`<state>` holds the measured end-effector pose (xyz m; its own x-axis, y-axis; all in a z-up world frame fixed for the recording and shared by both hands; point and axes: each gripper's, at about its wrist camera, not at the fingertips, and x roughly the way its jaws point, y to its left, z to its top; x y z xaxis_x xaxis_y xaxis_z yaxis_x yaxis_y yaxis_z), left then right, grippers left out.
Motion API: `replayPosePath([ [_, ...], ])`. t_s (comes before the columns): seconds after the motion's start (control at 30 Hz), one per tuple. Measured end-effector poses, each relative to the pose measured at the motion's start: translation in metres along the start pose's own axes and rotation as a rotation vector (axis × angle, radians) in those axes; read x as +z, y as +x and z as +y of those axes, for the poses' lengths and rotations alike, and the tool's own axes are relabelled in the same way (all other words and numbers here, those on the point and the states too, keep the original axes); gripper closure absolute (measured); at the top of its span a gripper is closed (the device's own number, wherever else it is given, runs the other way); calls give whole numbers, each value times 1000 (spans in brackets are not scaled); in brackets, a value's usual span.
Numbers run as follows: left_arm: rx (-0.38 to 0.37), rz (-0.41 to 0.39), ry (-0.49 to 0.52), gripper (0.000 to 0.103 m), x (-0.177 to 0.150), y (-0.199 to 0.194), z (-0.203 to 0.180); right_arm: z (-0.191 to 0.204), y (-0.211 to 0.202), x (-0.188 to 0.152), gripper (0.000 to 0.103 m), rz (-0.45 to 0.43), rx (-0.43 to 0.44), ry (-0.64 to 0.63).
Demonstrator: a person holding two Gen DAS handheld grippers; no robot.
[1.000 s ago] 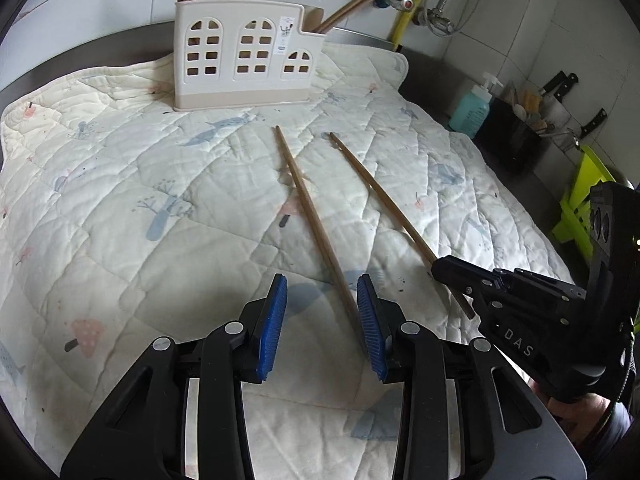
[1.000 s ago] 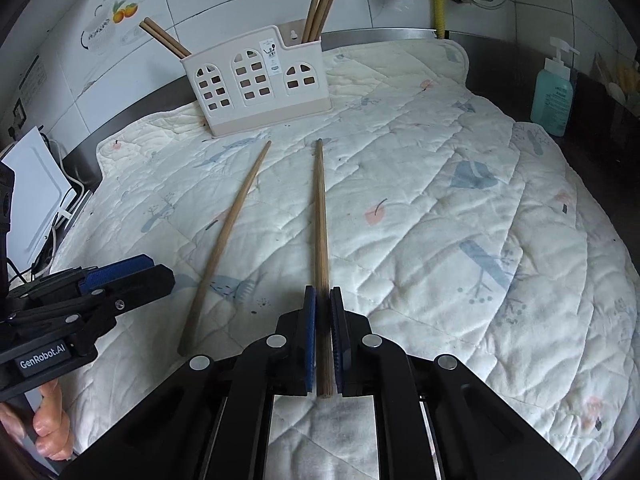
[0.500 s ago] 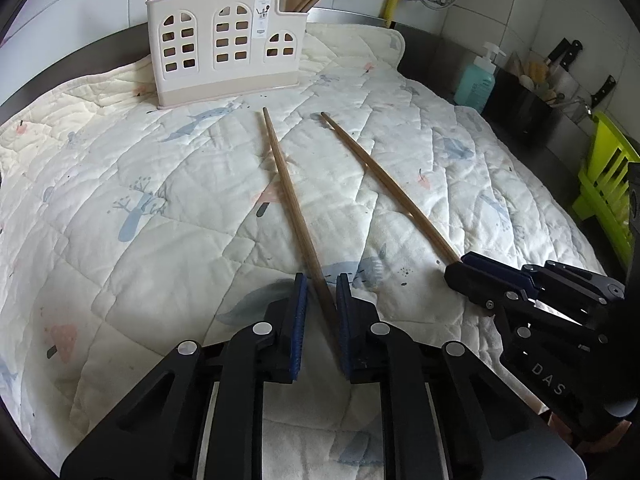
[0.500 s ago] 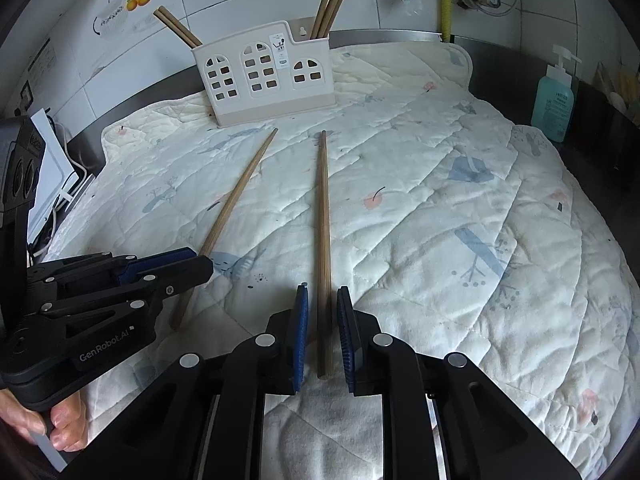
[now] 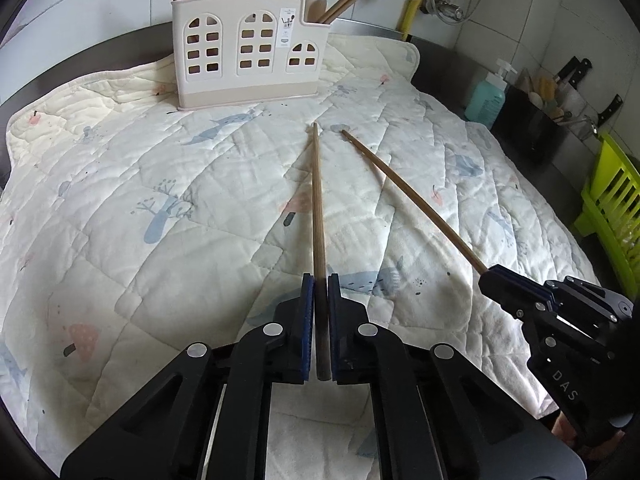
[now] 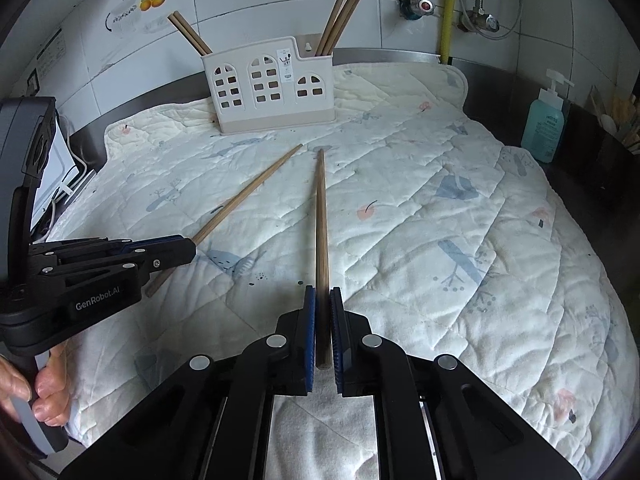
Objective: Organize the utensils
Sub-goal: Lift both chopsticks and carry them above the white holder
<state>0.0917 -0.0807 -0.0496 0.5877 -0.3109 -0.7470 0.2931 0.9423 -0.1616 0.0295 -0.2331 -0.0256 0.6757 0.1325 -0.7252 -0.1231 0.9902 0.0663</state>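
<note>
Two long wooden chopsticks point toward a cream utensil holder (image 5: 246,50) with window cut-outs at the back of the quilted mat; it also shows in the right wrist view (image 6: 270,84). My left gripper (image 5: 319,284) is shut on the thick end of the left chopstick (image 5: 318,200), seen from the side in the right wrist view (image 6: 244,196). My right gripper (image 6: 321,294) is shut on the right chopstick (image 6: 321,216), which also shows in the left wrist view (image 5: 412,196). Both sticks look slightly raised. More chopsticks (image 6: 340,16) stand in the holder.
A white quilted mat (image 5: 160,200) covers the counter. A teal soap bottle (image 6: 544,120) stands at the right edge. Knives and a black container (image 5: 552,120) and a green rack (image 5: 612,200) are at the far right. A tiled wall with pipes is behind.
My left gripper went from open around the left chopstick to shut on it. Both grippers have lifted and turned their sticks toward the holder.
</note>
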Motion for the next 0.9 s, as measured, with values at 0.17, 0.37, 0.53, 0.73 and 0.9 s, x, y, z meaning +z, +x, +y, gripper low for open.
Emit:
replayPosePath([
  [0.17,-1,-43,-3,98,3,-16,6,3,-20,11,96,-63,-7,-21],
  [0.37,-5,-113,-8,98,12,-41,11,6,-48,38,96,-158,-8,-50],
  [0.53,0,-168,-1,98,30,-61,16,14,-62,69,96,-209,17,-96],
  [0.73,7,-216,-11,98,59,-82,27,20,-71,111,96,-244,69,-132],
  [0.9,17,-259,1,98,91,-96,34,19,-75,152,96,-261,100,-151],
])
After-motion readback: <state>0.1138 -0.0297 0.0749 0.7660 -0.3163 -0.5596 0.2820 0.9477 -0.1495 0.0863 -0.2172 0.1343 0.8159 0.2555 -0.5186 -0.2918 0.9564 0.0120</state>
